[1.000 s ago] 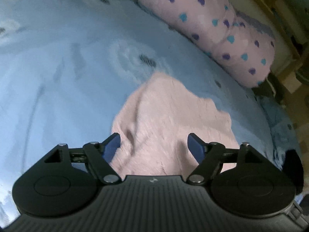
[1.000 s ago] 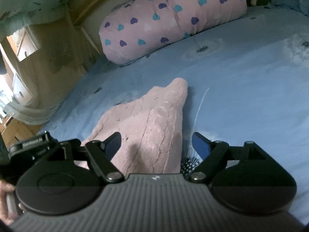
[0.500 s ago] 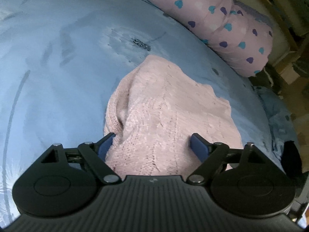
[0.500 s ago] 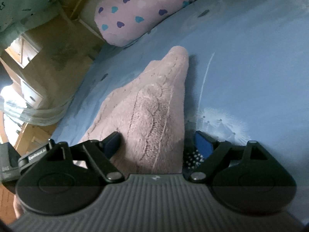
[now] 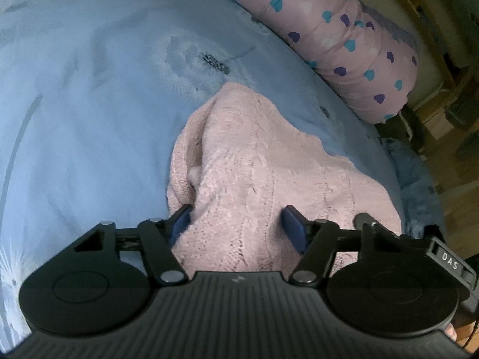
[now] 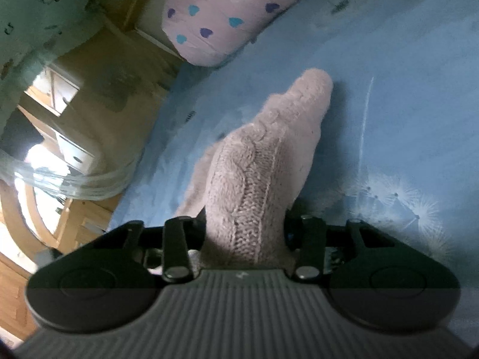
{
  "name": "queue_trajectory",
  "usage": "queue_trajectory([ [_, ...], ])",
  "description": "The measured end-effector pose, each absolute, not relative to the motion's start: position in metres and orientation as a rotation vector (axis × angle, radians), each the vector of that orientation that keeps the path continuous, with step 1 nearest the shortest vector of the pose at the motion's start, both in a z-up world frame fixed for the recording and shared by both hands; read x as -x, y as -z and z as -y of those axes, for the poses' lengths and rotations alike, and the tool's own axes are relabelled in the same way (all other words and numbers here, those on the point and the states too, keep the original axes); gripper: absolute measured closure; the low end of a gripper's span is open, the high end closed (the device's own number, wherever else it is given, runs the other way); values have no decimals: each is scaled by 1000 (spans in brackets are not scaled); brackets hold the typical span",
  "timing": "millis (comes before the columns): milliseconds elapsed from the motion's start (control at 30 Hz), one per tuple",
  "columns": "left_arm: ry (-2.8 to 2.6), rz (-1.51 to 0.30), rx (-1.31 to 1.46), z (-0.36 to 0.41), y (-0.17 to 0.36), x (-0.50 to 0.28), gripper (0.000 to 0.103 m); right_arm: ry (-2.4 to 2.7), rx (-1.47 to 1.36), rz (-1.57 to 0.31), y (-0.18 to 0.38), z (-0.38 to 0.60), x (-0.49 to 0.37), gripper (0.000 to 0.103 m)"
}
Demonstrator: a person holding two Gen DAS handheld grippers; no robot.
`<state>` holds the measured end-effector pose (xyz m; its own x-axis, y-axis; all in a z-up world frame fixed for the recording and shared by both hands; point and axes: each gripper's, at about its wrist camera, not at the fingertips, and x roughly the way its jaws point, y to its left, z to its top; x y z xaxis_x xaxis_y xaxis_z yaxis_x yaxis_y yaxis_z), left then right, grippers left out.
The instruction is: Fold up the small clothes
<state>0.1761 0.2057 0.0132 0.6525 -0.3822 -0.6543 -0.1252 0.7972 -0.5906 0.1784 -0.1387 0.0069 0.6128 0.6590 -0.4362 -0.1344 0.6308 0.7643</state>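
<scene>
Knit sweater [image 5: 257, 179] spread on the bedsheet [image 5: 89, 119], mid-frame in the left wrist view, running down between the left gripper [image 5: 236, 224] fingers at the bottom. Bolster pillow [image 5: 338, 39] upper right, behind the sweater. In the right wrist view, same deal: sweater bunched between the right gripper [image 6: 245, 227] fingers, pillow top centre, wooden drawers [image 6: 60, 137] far left beyond the bed edge.

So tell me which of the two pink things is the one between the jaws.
The plain pink cable-knit garment, lying on the blue bedsheet; both grippers' jaws are closing around it. The other, the pink bolster, has heart prints and lies untouched.
</scene>
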Motion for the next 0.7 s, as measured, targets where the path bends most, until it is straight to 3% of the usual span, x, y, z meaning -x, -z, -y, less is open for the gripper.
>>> queue_trajectory([
  [300, 313, -927, 656, -163, -23, -143, 38, -486, -863, -778, -33, 172, -145, 58],
  [700, 483, -1049, 585, -61, -20, -63, 38, -407, -936, -837, -33, 288, -54, 58],
])
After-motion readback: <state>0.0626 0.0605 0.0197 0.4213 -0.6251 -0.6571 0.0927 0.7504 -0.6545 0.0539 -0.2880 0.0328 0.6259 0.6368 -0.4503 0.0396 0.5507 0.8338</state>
